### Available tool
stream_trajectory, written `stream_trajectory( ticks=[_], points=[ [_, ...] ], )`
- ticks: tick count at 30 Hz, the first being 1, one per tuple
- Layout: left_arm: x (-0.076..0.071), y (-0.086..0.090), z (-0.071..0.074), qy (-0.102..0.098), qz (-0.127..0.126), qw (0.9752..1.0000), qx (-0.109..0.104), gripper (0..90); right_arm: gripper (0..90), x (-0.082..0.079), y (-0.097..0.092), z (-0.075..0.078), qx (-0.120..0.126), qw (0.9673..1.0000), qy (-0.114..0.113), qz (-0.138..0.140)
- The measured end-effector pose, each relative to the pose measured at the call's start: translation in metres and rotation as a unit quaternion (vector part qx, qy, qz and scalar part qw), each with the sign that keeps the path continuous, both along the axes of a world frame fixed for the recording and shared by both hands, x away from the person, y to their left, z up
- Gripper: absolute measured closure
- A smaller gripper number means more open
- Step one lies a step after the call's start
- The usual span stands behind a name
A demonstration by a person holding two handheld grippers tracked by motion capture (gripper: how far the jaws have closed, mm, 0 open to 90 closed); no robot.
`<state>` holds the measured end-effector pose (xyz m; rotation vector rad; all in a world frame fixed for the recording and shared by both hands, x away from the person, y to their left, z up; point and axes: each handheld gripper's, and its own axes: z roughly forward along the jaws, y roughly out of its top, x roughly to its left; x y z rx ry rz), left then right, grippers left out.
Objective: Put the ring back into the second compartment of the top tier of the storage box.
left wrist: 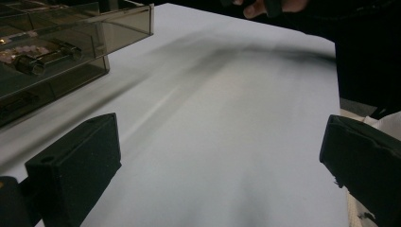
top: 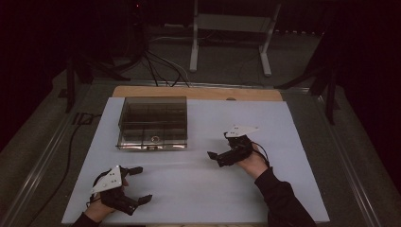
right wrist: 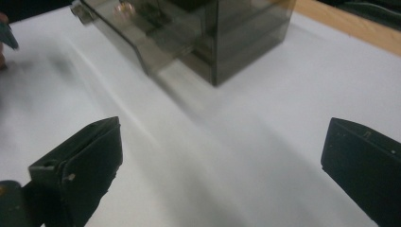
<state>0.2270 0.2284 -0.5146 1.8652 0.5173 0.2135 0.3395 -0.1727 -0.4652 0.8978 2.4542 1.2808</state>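
Nearest to us, at the front left of the white table top [top: 198,189], we hold the left gripper [top: 141,184] with its jaws spread wide and nothing between them; it sits well in front of the smoky drawer box [top: 152,123] and slightly to that box's left, apart from it. In the left gripper view the two black jaws stand far apart at the bottom corners, with bare white surface between them, and the drawer box [left wrist: 52,52] lies ahead and to the left, with small metal pieces and pale pink bits dimly visible through its tinted front. Farther in, to the right of the box and a little in front of its front face, we hold the right gripper [top: 213,158] with its jaws also spread wide and empty, tips turned toward the box but clear of it. Our right hand [top: 253,163] wraps its handle, the dark sleeve [top: 283,198] trailing back to the table's near edge. In the right gripper view the jaws frame a stretch of white surface, and the drawer box [right wrist: 198,33] rises beyond them with one drawer standing out a little from its front; a round metal knob [right wrist: 125,7] shows near its top. The box itself rests upright on the white top, at the left rear of it, its front face toward us. Behind the box runs the wooden table edge [top: 198,92], and beyond that, on the dark floor, lie black cables [top: 161,66] and the pale legs of a stand [top: 231,38].
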Motion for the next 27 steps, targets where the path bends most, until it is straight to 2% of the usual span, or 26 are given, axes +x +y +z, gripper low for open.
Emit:
stream_trajectory(
  ticks=[8,13,27],
  points=[
    [0.000,0.000,0.000,0.000,-0.001,1.0000,0.001,0.7,0.0,-0.009,-0.013,-0.019,-0.002,0.9999,0.010,-0.001],
    [0.000,-0.001,0.000,0.000,-0.001,1.0000,0.001,0.8,0.0,-0.017,-0.022,-0.026,0.005,0.9998,0.017,-0.003],
    [0.000,-0.001,0.000,0.000,-0.002,1.0000,0.002,0.8,0.0,-0.042,-0.055,-0.044,-0.005,0.9995,0.024,-0.021]
  ],
)
